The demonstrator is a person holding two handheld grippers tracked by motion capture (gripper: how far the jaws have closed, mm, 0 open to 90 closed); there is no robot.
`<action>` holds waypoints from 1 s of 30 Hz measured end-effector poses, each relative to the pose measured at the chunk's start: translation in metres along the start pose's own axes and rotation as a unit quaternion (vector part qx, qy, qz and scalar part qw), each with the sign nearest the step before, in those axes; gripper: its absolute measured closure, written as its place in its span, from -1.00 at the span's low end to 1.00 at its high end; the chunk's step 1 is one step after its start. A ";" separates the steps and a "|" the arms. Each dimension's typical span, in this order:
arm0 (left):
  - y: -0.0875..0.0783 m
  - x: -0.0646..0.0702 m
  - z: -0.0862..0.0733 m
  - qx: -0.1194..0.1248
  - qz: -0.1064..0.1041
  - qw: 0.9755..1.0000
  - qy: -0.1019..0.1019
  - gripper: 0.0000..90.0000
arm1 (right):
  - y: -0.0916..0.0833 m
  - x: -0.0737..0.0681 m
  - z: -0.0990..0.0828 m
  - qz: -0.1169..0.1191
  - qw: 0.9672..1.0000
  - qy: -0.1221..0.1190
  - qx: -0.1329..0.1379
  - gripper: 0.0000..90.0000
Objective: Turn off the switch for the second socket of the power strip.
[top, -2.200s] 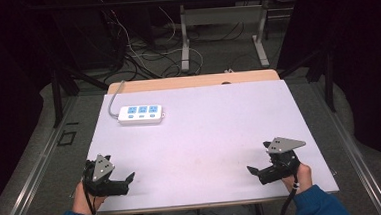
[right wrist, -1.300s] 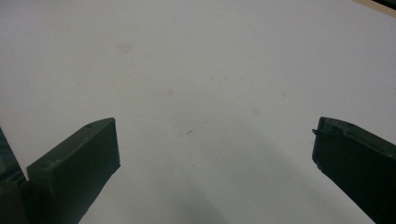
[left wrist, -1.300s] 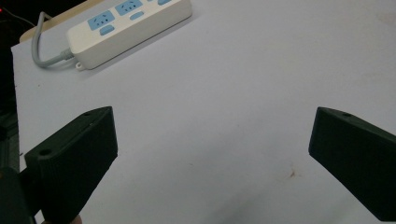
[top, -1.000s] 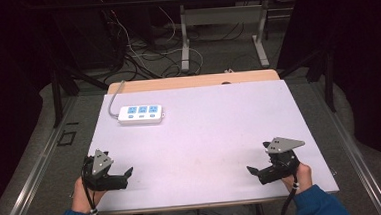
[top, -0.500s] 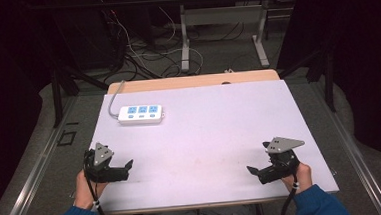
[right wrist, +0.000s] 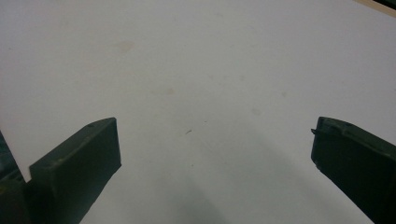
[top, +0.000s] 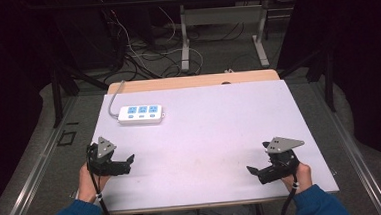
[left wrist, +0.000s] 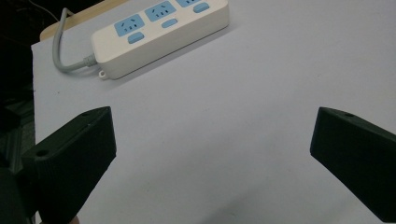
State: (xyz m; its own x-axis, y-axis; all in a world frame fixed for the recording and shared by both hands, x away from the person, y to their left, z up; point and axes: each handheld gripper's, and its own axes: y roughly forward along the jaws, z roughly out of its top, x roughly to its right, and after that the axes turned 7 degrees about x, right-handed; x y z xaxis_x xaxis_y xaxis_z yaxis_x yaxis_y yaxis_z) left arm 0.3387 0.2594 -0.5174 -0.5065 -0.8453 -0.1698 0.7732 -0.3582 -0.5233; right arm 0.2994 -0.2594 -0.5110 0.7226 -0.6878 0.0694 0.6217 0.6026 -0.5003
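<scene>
A white power strip [top: 140,114] with three blue sockets lies at the back left of the white tabletop [top: 205,131], its grey cable running off the back edge. In the left gripper view the power strip [left wrist: 159,32] sits ahead and to the left, well beyond the jaws. My left gripper [top: 127,165] hovers at the front left of the table, open, with nothing between its jaws [left wrist: 212,158]. At the front right my right gripper [top: 255,172] is open too, over bare tabletop [right wrist: 215,154].
A wooden strip [top: 192,81] edges the table's back. Beyond it stand metal table legs [top: 184,42] and loose cables [top: 140,55] on the floor. A rail [top: 42,166] runs along the left side.
My left gripper has moved forward and a little right, away from the front edge toward the power strip. The right gripper has stayed put.
</scene>
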 end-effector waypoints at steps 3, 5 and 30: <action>0.004 -0.002 0.002 0.001 0.002 1.000 0.000 -1.00 | 0.000 0.000 0.000 -0.002 1.000 0.001 0.001 -0.98; 0.006 -0.004 0.003 -0.002 0.003 1.000 0.004 -1.00 | 0.000 0.000 0.000 -0.001 1.000 0.001 0.001 -0.98; 0.038 -0.017 0.016 -0.019 0.009 1.000 0.001 -1.00 | 0.001 0.001 0.000 0.001 1.000 -0.004 0.002 -0.98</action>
State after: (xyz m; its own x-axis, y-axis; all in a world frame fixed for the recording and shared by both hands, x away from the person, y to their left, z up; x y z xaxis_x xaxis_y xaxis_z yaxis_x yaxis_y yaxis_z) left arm 0.3827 0.2535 -0.5215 -0.4939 -0.8507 -0.1798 0.7663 -0.3281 -0.5524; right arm 0.3003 -0.2595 -0.5113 0.7264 -0.6832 0.0746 0.6208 0.6057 -0.4977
